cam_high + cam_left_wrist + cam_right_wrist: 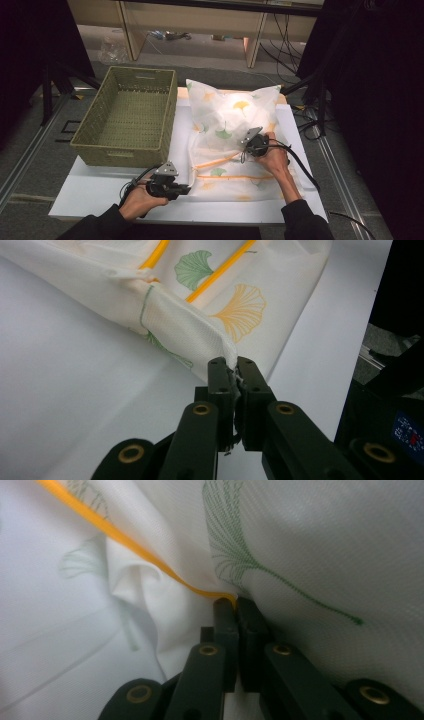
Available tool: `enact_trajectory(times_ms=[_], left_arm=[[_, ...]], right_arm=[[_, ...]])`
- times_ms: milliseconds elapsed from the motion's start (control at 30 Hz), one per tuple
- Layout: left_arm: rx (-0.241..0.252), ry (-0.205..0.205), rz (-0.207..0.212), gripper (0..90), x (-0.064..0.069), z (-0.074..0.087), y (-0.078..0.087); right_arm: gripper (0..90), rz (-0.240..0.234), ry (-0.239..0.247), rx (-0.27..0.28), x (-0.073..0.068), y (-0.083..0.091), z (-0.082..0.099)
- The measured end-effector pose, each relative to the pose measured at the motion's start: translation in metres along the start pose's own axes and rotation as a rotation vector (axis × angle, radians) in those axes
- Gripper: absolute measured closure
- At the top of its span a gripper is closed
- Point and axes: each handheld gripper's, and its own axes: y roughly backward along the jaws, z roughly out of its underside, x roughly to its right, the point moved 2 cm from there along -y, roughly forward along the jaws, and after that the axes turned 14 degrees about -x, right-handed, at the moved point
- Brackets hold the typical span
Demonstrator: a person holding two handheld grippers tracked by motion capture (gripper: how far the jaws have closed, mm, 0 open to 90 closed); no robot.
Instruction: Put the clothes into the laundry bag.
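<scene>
Work in hand: zipping or unzipping a pillow cover [230, 125] on the bench [100, 192], as far as can be judged.
Cover position: lies on the white bench, right of the basket [127, 115], pillow bulging at the far end, flat empty flap at the near end.
Long axis: runs from the near edge of the bench away towards the far edge; orange zip [220, 161] crosses it, left to right.
Left tool [186, 190]: closed on the cover's near-left corner, fabric pinched between the jaws, held low just above the bench.
Right tool [246, 145]: closed on the zip's orange line, most likely at the pull, over the middle of the cover.
Key relation: zip stretches from the right tool leftward towards the left tool's side; left tool anchors the corner, right tool nearer the zip, so any pull along the zip falls to the right hand.
Basket: empty, well clear of both tools, left of the cover.
High view adds: whole layout, both hands, basket.
Left tool view adds: mesh corner [200, 337] caught in the jaw tips, ginkgo print, two orange lines beyond.
Right tool view adds: orange tape [150, 560] ending right at the closed jaw tips; pull itself hidden, cannot tell its shape.
</scene>
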Motion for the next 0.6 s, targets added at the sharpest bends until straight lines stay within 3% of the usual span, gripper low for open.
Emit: enact_trajectory(times_ms=[133,233,300,367,467,533,600], left_arm=[[-0.002,-0.003,-0.003,86.3,0.0,-0.001,-0.001],[-0.01,-0.012,-0.007,86.3,-0.002,0.0,-0.001],[-0.006,0.009,0.011,86.2,-0.002,0.001,0.0],[-0.003,-0.001,0.011,86.1,-0.003,0.001,0.002],[-0.013,0.003,0.003,85.8,-0.002,0.003,0.003],[-0.018,0.012,0.019,85.5,-0.002,0.004,0.002],[-0.025,0.003,0.008,85.6,-0.002,0.005,0.002]], right_arm=[[89.9,0.018,-0.023,0.007,0.012,-0.006,-0.003],[89.9,0.029,-0.017,0.005,0.012,-0.006,-0.004],[89.8,0.032,-0.01,0.014,0.012,-0.005,-0.004],[89.9,0.011,-0.006,0.016,0.01,-0.002,-0.003],[89.9,-0.004,0.017,0.031,0.003,0.009,0.001],[89.9,-0.005,0.028,0.064,0.001,0.022,0.006],[89.9,-0.008,0.046,0.106,-0.002,0.035,0.014]])
